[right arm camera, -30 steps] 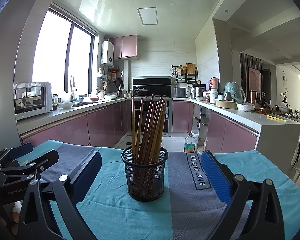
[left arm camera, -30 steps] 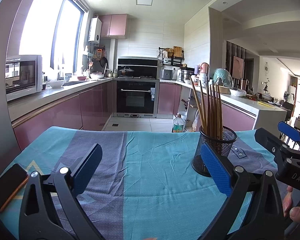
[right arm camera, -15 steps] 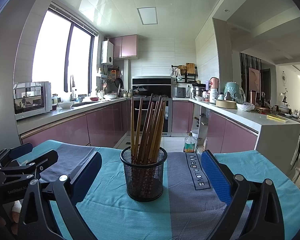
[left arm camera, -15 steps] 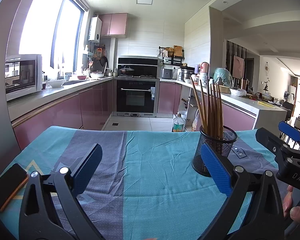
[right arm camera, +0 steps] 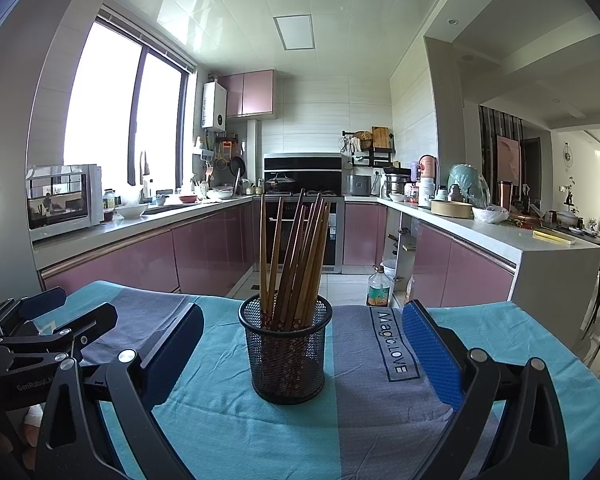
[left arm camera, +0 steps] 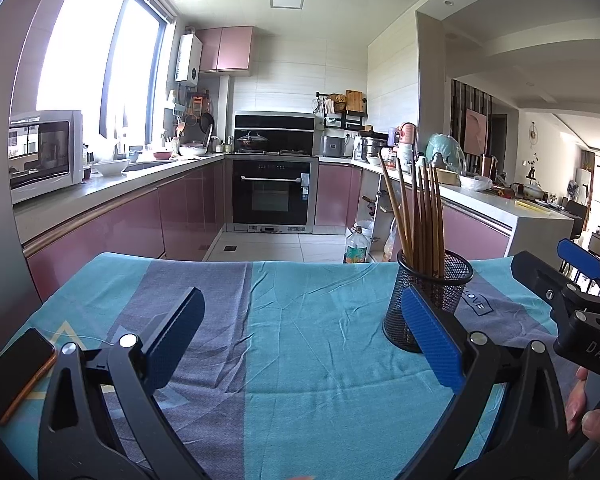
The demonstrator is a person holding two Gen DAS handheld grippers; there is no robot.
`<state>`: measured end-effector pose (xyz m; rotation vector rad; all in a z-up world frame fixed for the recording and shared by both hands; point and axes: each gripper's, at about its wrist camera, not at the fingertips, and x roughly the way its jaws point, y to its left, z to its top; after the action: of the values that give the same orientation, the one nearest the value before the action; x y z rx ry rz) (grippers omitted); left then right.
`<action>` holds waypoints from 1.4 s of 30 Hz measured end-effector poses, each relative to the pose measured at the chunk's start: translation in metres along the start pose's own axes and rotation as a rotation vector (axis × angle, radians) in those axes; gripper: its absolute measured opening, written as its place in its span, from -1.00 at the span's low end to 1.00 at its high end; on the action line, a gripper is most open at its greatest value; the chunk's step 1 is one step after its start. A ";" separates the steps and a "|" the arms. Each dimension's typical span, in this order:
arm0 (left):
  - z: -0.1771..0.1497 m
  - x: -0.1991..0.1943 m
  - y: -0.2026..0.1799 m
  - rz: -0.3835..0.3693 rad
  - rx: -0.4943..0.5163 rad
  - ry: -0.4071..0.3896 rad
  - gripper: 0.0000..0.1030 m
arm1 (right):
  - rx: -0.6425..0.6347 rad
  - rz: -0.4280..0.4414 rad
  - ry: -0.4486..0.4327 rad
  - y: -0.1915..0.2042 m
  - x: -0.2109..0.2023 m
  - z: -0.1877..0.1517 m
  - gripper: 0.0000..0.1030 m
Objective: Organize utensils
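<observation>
Left gripper (left arm camera: 300,340), left wrist view: its two blue-padded fingers stood wide apart with only cloth between them; it gripped nothing.
Mesh cup (left arm camera: 428,300), left wrist view: a black wire holder stood upright on the table, to the right of the gap, partly behind the right blue pad.
Chopsticks (left arm camera: 418,216), left wrist view: a bundle of brown sticks stood in the cup, fanned slightly, one leaning left.
Tablecloth (left arm camera: 300,320), left wrist view: teal with grey-purple bands, lightly creased, covering the table.
Phone (left arm camera: 18,372), left wrist view: a dark handset with an orange edge lay flat near the left rim of the cloth.
Right gripper (left arm camera: 580,304), left wrist view: seen at the far right edge, with fingertips of the person's hand (left arm camera: 584,404) below it.
Right gripper (right arm camera: 302,360), right wrist view: fingers spread wide, empty, with the mesh cup (right arm camera: 286,354) standing between the pads but touching neither.
Chopsticks (right arm camera: 294,260), right wrist view: upright in the cup, tops splayed to the right.
Tablecloth (right arm camera: 380,400), right wrist view: a grey band to the right of the cup bore the words "Magic.LOVE".
Left gripper (right arm camera: 40,328), right wrist view: visible at the left edge, well apart from the cup.
</observation>
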<state>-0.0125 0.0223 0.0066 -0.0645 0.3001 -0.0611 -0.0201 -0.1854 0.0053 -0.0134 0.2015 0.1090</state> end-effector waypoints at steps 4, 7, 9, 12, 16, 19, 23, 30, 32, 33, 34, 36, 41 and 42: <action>0.000 0.000 0.000 0.000 0.000 0.000 0.89 | -0.001 -0.002 -0.001 -0.002 -0.001 0.000 0.87; 0.000 0.000 0.000 0.000 0.001 0.000 0.89 | -0.001 -0.002 -0.002 -0.001 -0.001 0.000 0.87; 0.000 -0.001 0.001 -0.002 0.001 -0.001 0.89 | -0.001 -0.001 -0.001 -0.002 -0.001 0.000 0.87; 0.001 0.000 0.000 0.000 0.002 -0.001 0.89 | 0.000 -0.001 0.000 -0.002 0.000 0.000 0.87; 0.001 0.000 0.000 0.000 0.001 0.000 0.89 | 0.000 -0.001 -0.001 -0.002 -0.001 0.001 0.87; 0.001 0.000 0.000 -0.001 0.002 0.000 0.89 | 0.001 -0.001 -0.001 -0.001 -0.001 0.000 0.87; 0.000 -0.001 0.001 -0.002 0.003 0.000 0.89 | 0.001 -0.003 0.000 -0.001 -0.001 0.000 0.87; 0.000 -0.001 0.000 -0.001 0.003 0.000 0.89 | 0.000 -0.003 -0.001 -0.002 -0.002 0.000 0.87; 0.000 -0.001 0.000 -0.001 0.004 0.000 0.89 | 0.001 -0.002 -0.002 -0.002 -0.002 0.000 0.87; 0.000 -0.001 0.000 -0.001 0.005 0.001 0.89 | 0.001 -0.003 -0.001 -0.002 -0.002 0.001 0.87; 0.000 -0.001 0.000 0.000 0.005 0.001 0.89 | 0.002 -0.004 -0.001 -0.002 -0.002 0.001 0.87; 0.000 -0.001 0.001 -0.001 0.004 0.000 0.89 | 0.003 -0.003 -0.004 -0.002 -0.002 0.001 0.87; 0.001 -0.003 0.002 0.003 0.008 0.001 0.89 | 0.001 -0.005 -0.001 0.000 0.000 -0.001 0.87; 0.001 -0.004 0.003 0.002 0.010 0.001 0.89 | 0.001 -0.005 0.001 0.000 0.001 -0.001 0.87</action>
<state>-0.0159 0.0259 0.0081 -0.0545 0.3007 -0.0601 -0.0196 -0.1852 0.0043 -0.0128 0.2023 0.1035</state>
